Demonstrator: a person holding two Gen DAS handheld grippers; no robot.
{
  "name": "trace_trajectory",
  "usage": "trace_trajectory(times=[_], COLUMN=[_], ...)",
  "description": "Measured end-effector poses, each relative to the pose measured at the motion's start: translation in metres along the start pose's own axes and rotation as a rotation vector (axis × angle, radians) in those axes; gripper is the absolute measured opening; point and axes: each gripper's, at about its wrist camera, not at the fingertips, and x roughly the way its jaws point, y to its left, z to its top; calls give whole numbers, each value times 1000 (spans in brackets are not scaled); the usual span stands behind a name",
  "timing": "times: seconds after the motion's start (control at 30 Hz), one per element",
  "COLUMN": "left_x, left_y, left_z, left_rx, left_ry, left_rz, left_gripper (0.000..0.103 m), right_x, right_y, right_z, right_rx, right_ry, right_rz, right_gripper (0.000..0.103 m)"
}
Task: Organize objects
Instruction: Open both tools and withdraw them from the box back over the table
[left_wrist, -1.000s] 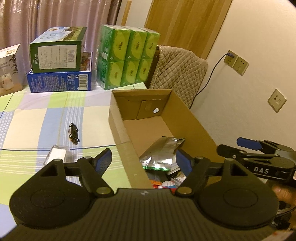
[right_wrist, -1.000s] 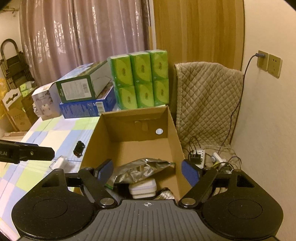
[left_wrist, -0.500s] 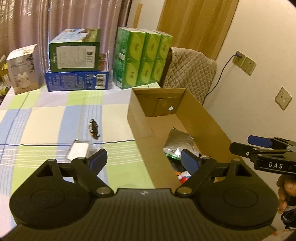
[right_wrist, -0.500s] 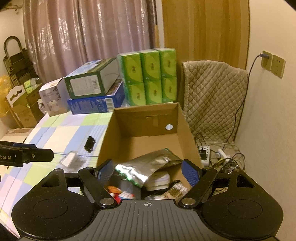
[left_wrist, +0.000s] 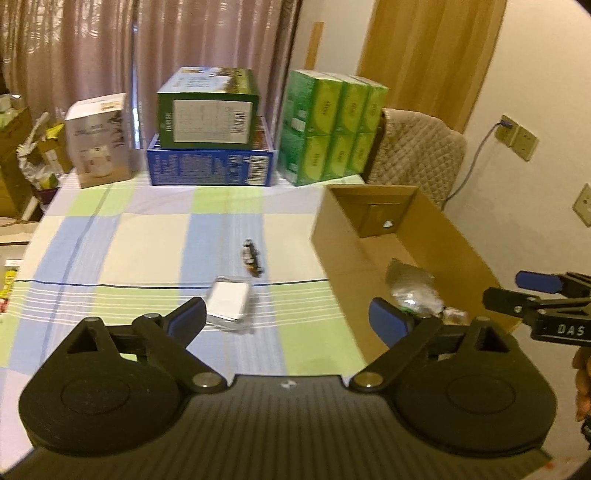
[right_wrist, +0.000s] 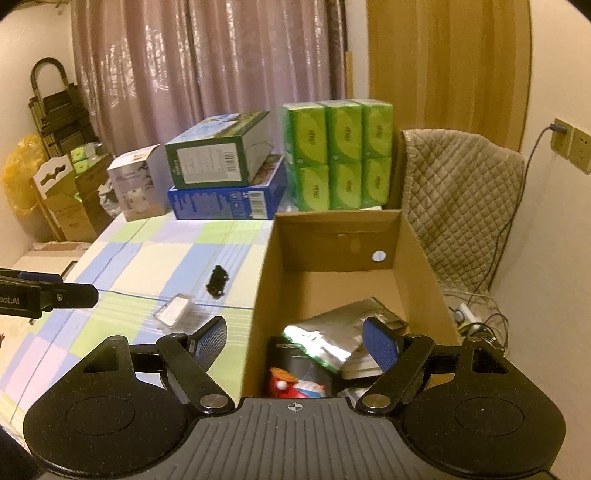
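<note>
An open cardboard box (left_wrist: 332, 243) (right_wrist: 417, 266) stands at the table's right edge, holding a silver foil pouch (right_wrist: 332, 334) (left_wrist: 413, 288), a red toy (right_wrist: 284, 382) and other small items. On the checked cloth lie a small black toy car (left_wrist: 252, 257) (right_wrist: 218, 280) and a clear flat white packet (left_wrist: 228, 303) (right_wrist: 173, 309). My left gripper (left_wrist: 286, 319) is open and empty, hovering over the cloth just behind the packet. My right gripper (right_wrist: 295, 341) is open and empty above the box's near left wall.
Along the far edge stand a white carton (left_wrist: 98, 146), a green box on a blue box (left_wrist: 208, 147) and stacked green tissue packs (left_wrist: 332, 127). A quilted chair back (right_wrist: 458, 199) is behind the box. Wall sockets and cables lie to the right.
My left gripper has swung left, away from the box and over the cloth toward the packet and car. My right gripper has pulled back and up from the box. Both stay open.
</note>
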Motion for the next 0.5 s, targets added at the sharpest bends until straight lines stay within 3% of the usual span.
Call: trace_trajectory(times=[0.23,0.5], left_x=[-8,-10], left_y=[37,74], left_z=[-1,-7], left_rx=[-3,21], left_ry=[-24,-27], left_rz=[85,181], left_gripper=[102,102], right_x=[7,20], right_y=[26,58], right_z=[3,7], right_rx=[-17,-21], right_ry=[-4,-24], right_rz=[41,94], right_gripper=[78,78])
